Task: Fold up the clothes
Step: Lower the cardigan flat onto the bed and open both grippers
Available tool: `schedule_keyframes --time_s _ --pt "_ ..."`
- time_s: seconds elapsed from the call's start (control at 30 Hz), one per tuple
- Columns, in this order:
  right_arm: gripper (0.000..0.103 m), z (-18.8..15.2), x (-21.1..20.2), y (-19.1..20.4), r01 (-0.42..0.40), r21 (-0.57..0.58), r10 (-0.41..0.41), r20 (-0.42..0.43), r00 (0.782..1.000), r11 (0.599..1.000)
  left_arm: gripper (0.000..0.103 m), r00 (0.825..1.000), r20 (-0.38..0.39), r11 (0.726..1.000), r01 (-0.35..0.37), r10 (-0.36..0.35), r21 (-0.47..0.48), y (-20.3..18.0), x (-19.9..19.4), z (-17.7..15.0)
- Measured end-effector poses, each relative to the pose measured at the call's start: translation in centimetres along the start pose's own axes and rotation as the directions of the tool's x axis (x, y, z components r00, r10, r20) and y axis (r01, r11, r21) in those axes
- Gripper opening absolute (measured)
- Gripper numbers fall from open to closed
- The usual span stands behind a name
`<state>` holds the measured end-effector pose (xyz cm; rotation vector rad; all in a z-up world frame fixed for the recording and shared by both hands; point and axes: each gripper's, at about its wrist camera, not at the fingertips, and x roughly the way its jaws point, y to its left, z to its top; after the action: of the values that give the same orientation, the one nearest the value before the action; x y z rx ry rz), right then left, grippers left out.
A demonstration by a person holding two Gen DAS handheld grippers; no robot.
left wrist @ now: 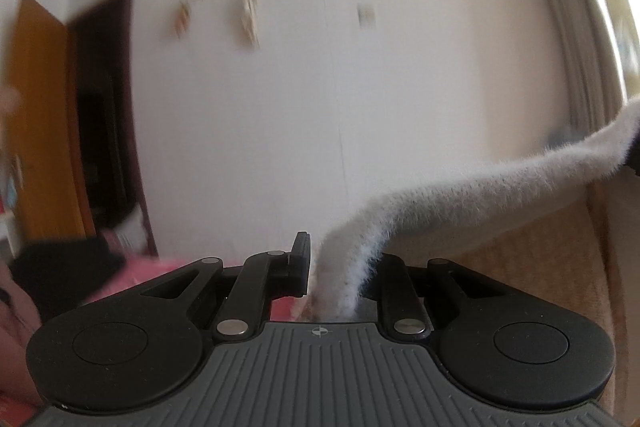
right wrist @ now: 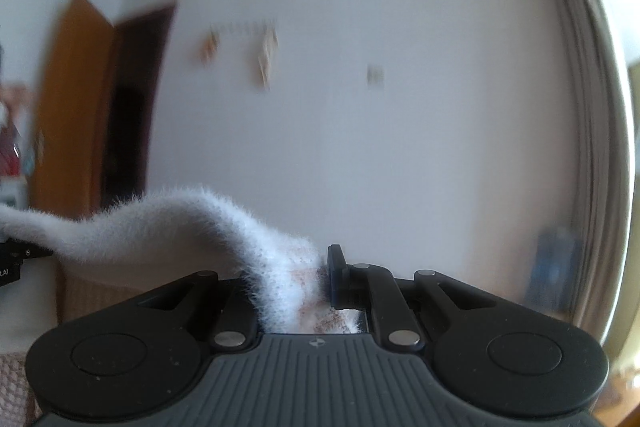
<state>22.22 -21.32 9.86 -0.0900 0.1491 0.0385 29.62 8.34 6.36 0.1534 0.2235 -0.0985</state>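
Note:
A fluffy white garment (left wrist: 460, 199) is held up in the air between both grippers. In the left wrist view my left gripper (left wrist: 336, 267) is shut on one end of it, and the cloth runs up and right to the frame edge. In the right wrist view my right gripper (right wrist: 296, 279) is shut on the other end of the white garment (right wrist: 168, 223), which runs left toward the left gripper's black body (right wrist: 12, 259). The hanging part of the garment is hidden below both views.
A white wall with hooks (right wrist: 264, 59) faces both cameras. An orange door (right wrist: 72, 99) and dark doorway stand at the left. A curtain (right wrist: 584, 107) hangs at the right. A beige sofa (left wrist: 540, 259) lies below right; pink and black cloth (left wrist: 80, 267) lies at the lower left.

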Motion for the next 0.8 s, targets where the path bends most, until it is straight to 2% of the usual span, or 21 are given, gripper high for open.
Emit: schedule_keyframes --time_s 0.13,0.2,0.27,0.3,0.33,0.37,0.4,0.43,0.47,0.5,0.57,0.63,0.67,0.7,0.73,0.77,0.8 --pt "0.012 -6.8 10.1 -0.7 0.038 -0.003 -0.038 -0.169 0.985 0.999 0.021 0.989 -0.147 0.999 0.014 -0.007 0.044 -2.2 8.4 -3.7" --pt "0.012 -10.3 14.0 -0.7 0.046 -0.008 -0.047 -0.252 0.967 0.999 0.022 0.969 -0.247 0.998 0.022 -0.007 0.056 -3.7 12.3 -6.0" --pt "0.013 -14.6 17.6 -0.7 0.044 -0.012 -0.045 -0.356 0.933 0.999 0.025 0.932 -0.363 0.999 0.028 -0.012 0.039 -4.6 16.0 -8.9" --pt "0.013 -17.1 18.7 -0.4 0.041 -0.016 -0.044 -0.406 0.913 0.999 0.030 0.901 -0.434 0.999 0.035 -0.017 0.034 -5.1 17.7 -10.6" --pt "0.014 -19.5 19.4 0.1 0.038 -0.027 -0.046 -0.448 0.893 0.999 0.033 0.881 -0.473 1.000 0.030 -0.021 0.011 -5.0 18.7 -11.8" --pt "0.016 -21.0 20.3 0.1 0.029 -0.035 -0.043 -0.482 0.875 0.999 0.036 0.868 -0.495 1.000 0.017 -0.025 -0.020 -4.6 19.3 -12.6" --pt "0.020 -22.4 21.3 0.0 0.019 -0.041 -0.038 -0.515 0.857 0.999 0.044 0.856 -0.517 0.999 0.004 -0.030 -0.051 -4.2 19.9 -13.5" --pt "0.024 -23.2 21.2 -0.5 0.014 -0.048 -0.037 -0.513 0.858 0.999 0.054 0.849 -0.527 0.998 -0.010 -0.023 -0.061 -4.0 20.2 -13.7" --pt "0.041 -23.5 21.0 -0.5 0.016 -0.056 -0.042 -0.496 0.867 0.998 0.057 0.846 -0.533 0.998 -0.025 -0.011 -0.061 -3.8 20.3 -13.6" --pt "0.056 -23.5 21.0 -0.8 0.013 -0.058 -0.040 -0.495 0.868 0.998 0.063 0.841 -0.542 0.998 -0.032 -0.003 -0.056 -3.9 20.7 -13.3" --pt "0.064 -23.1 21.5 -1.8 -0.003 -0.064 -0.030 -0.509 0.860 0.998 0.067 0.824 -0.567 0.998 -0.037 0.000 -0.053 -3.9 21.1 -12.8" --pt "0.068 -22.1 22.0 -2.7 -0.025 -0.084 -0.023 -0.527 0.849 0.996 0.082 0.799 -0.601 0.996 -0.041 -0.012 -0.075 -3.4 21.1 -13.0" --pt "0.074 -21.3 21.4 -2.8 -0.032 -0.100 -0.026 -0.529 0.848 0.994 0.087 0.790 -0.613 0.995 -0.041 -0.027 -0.096 -3.0 20.8 -12.5" --pt "0.081 -20.5 20.8 -2.8 -0.038 -0.117 -0.030 -0.530 0.848 0.992 0.095 0.790 -0.612 0.993 -0.039 -0.039 -0.113 -2.7 20.3 -12.4" --pt "0.085 -19.9 20.1 -2.8 -0.054 -0.130 -0.023 -0.527 0.849 0.990 0.098 0.793 -0.607 0.991 -0.036 -0.049 -0.126 -2.4 20.0 -12.6" --pt "0.094 -19.3 19.4 -2.8 -0.072 -0.143 -0.014 -0.524 0.852 0.987 0.098 0.802 -0.595 0.992 -0.031 -0.048 -0.121 -2.2 19.3 -12.4" --pt "0.098 -18.6 18.2 -2.5 -0.088 -0.167 -0.008 -0.507 0.862 0.982 0.098 0.813 -0.580 0.994 -0.025 -0.042 -0.106 -2.2 18.4 -12.0"
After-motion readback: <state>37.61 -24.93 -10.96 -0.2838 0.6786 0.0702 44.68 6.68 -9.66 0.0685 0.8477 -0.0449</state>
